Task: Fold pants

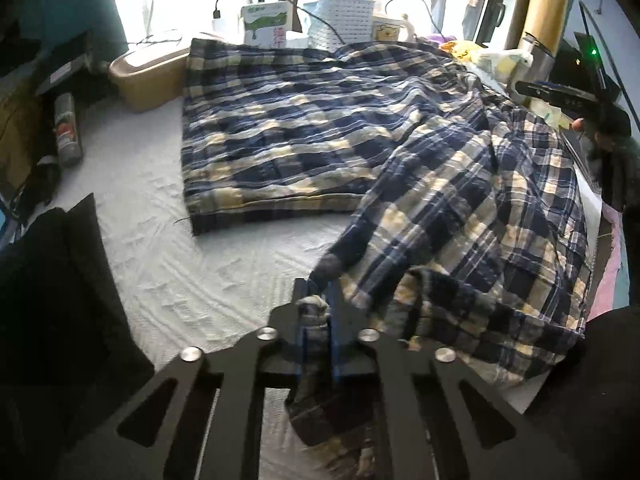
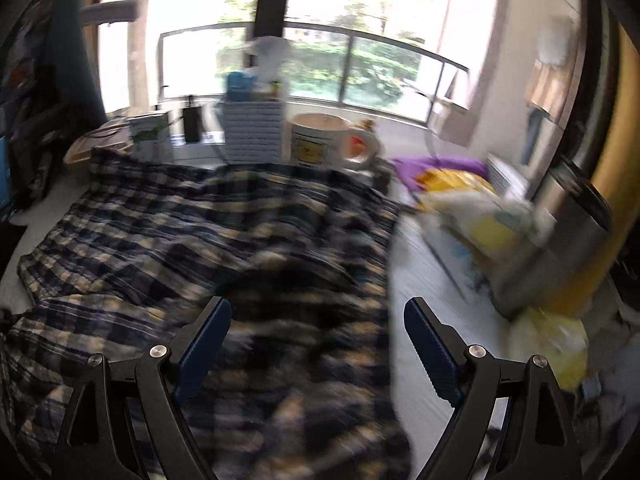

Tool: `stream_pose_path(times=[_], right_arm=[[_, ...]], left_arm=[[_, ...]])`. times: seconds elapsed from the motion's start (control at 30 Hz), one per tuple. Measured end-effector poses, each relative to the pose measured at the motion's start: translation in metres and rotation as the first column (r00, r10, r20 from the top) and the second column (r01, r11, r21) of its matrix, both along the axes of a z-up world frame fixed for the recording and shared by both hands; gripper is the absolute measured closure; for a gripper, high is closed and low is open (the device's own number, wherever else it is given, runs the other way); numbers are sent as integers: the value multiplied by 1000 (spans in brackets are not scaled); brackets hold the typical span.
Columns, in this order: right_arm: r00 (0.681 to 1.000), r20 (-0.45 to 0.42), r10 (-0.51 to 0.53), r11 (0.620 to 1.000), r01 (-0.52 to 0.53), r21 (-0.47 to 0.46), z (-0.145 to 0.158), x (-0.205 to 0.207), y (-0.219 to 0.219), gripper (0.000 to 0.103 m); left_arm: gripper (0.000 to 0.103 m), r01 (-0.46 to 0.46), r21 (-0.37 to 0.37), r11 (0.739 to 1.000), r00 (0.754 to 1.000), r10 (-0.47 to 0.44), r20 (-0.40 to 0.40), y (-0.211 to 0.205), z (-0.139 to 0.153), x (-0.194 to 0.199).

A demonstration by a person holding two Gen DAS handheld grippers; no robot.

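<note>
Nearest the lens, the left gripper is clamped tight on a bunched edge of the plaid pants, cloth squeezed between its blue pads and hanging below them. From that pinch the pants spread far and right across the white bed cover, one part lying flat and smooth at the far left, the rest rumpled and heaped along the right side.

The right gripper stands wide apart over the near right part of the pants, its blue pads clear of the fabric and holding nothing.

Likely trouble: the left pinch takes only a small wad, so a pull could slide it free or drag the smooth part askew. The right claw, closing where it hovers, might catch several layers at once and fold crookedly.

Only the left view shows the grip itself, a spray can and a tan bin at far left. Only the right view, blurred, shows a mug and yellow clutter beside the bed.
</note>
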State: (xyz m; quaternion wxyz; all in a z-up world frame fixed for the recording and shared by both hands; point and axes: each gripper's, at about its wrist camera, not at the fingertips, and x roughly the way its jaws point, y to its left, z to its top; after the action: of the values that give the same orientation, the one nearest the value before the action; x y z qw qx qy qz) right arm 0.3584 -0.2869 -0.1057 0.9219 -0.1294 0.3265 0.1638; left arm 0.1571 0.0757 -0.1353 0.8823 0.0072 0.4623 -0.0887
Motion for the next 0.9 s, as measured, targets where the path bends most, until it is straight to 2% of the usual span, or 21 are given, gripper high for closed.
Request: stream_pose_path(times=[0.07,0.2,0.3,0.5,0.57,0.63,0.67,0.7,0.73,0.77,0.8,0.83,0.9], right_arm=[[999,-19,-37,999,37,15,-3,0,-18,13],[993,-80,-90,993,95,63,-15,-2,-54,13],[990,-116,-76,990,89,109,-23,-8,-66,13],[991,-135,-12,992,29,120,-31,-24,-61,13],[990,-144,-7,991,26,131,-33,-26,-59,13],[989,-146,-4,991,24,135,-33,-27,-56,13],[989,-146,-5,991,25,132,-33,-27,-55,13],[990,-143,-5,991,23,129,-33,-29,-55,13],[990,-140,-3,991,21,129,-33,-32,-55,13],[990,-141,-3,991,21,129,-34,-33,-56,13],[990,-143,-6,991,25,130,-35,-35,-57,13],[989,-145,-7,991,26,129,-36,-35,-57,13],[988,-152,-5,992,24,126,-39,-38,-59,13]], left_arm=[[100,-20,6,1000,1000,20,18,1,1,2],[100,-94,-44,995,994,97,59,24,13,13],[100,-134,-52,990,986,138,96,36,22,27],[100,-169,-46,985,970,175,168,51,35,69],[100,-183,-43,982,969,188,162,57,34,84],[97,-190,-45,981,976,194,96,64,29,95],[96,-194,-37,980,977,197,87,65,29,95],[92,-189,-20,982,978,190,82,64,31,91],[78,-198,4,980,977,197,87,63,33,86],[56,-211,22,977,973,208,98,62,36,81],[47,-223,27,974,970,219,108,60,40,75],[42,-228,6,974,966,226,123,58,47,64],[42,-194,-36,980,971,197,134,50,57,50]])
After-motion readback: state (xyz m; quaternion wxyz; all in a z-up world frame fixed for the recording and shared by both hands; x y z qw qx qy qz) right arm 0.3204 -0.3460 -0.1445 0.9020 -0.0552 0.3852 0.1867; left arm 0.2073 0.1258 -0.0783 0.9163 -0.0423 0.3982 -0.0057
